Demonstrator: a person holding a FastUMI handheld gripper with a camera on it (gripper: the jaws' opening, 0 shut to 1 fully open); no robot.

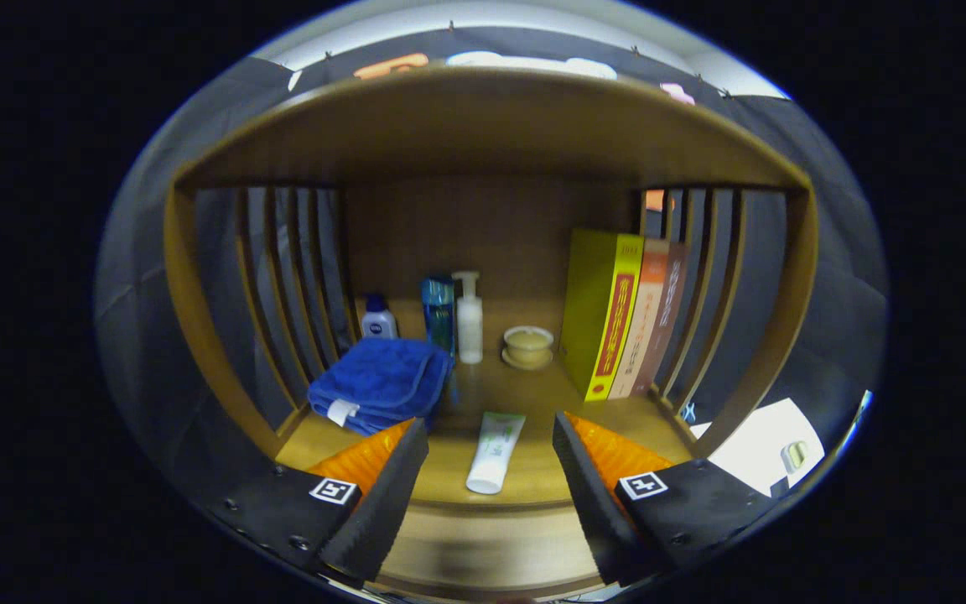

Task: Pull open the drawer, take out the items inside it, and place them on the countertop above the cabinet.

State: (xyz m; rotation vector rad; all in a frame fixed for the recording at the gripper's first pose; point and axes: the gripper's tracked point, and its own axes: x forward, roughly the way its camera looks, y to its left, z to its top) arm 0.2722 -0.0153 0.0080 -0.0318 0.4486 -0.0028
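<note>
Gripper view: gripper (490,440) spread wide, fingers (391,482) apart and holding nothing, aimed at the countertop (533,394) of a wooden cabinet with slatted sides (282,277) and a shelf roof (483,126) overhead. Between the fingers, lying flat on the countertop near its front edge: a white tube with green print (495,453), cap end toward the camera, touching neither finger. Just ahead of the left finger, a folded blue towel (382,384) with a white tag. Beyond the towel, toward the back wall: a small white bottle with a blue cap (378,319), a tall blue bottle (438,312) and a white pump bottle (469,317), the last two standing just beside each other. Right of those, a small round cream-coloured jar (527,346). Further right, three books (624,317) standing upright against the right slats, the yellow one nearest the middle. Below the countertop edge, a pale wooden front (491,545), blurred; cannot tell whether it is the drawer.
</note>
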